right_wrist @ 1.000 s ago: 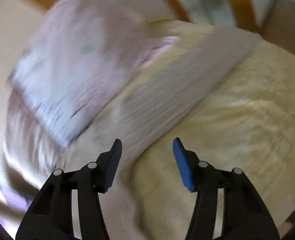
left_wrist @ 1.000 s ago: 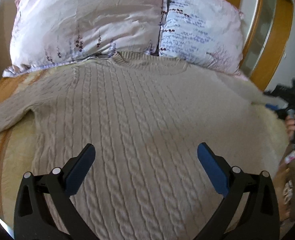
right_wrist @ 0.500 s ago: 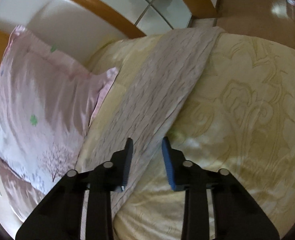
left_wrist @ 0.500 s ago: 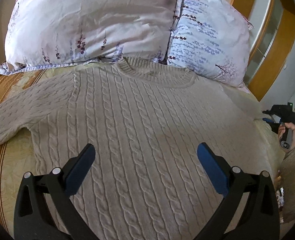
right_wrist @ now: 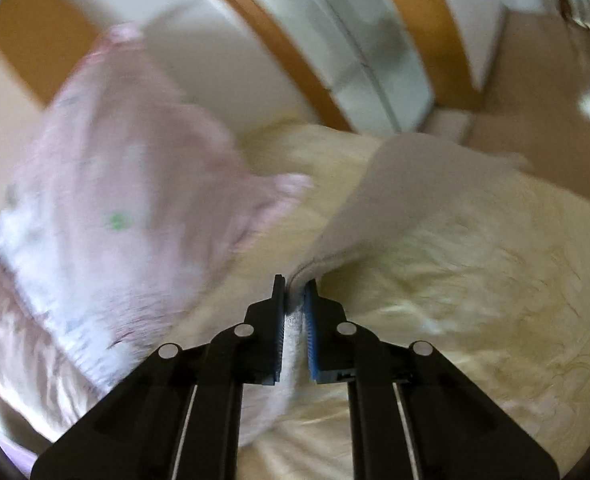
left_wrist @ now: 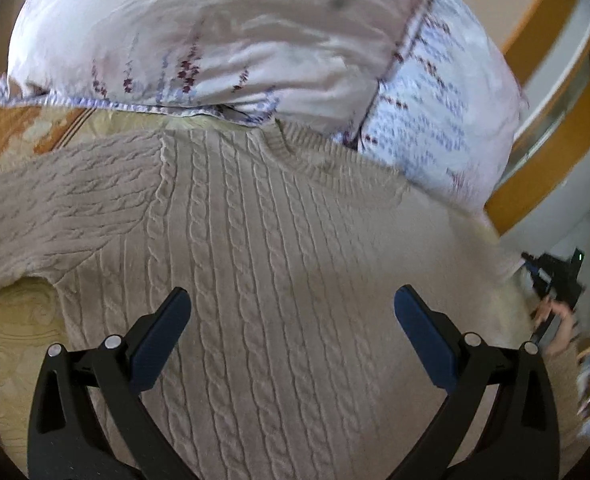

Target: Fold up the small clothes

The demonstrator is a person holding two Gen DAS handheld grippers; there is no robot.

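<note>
A beige cable-knit sweater (left_wrist: pixel 279 264) lies flat on the bed, neck toward the pillows, its left sleeve (left_wrist: pixel 55 216) spread out to the left. My left gripper (left_wrist: pixel 291 300) is open and empty, hovering over the sweater's body. My right gripper (right_wrist: pixel 294 288) is shut on the sweater's right sleeve (right_wrist: pixel 395 200), which rises lifted from the bedspread; that view is blurred. The right gripper also shows far right in the left wrist view (left_wrist: pixel 551 276).
Two floral pillows (left_wrist: pixel 223 36) (left_wrist: pixel 443 120) lie at the head of the bed, touching the sweater's neck. A cream patterned bedspread (right_wrist: pixel 495 304) covers the bed. A wooden headboard with glass panels (right_wrist: pixel 359 40) stands behind. The bed's edge and floor lie to the right.
My right gripper closed from open onto the right sleeve and is lifting it. My left gripper moved forward toward the sweater's neck and pillows, still open.
</note>
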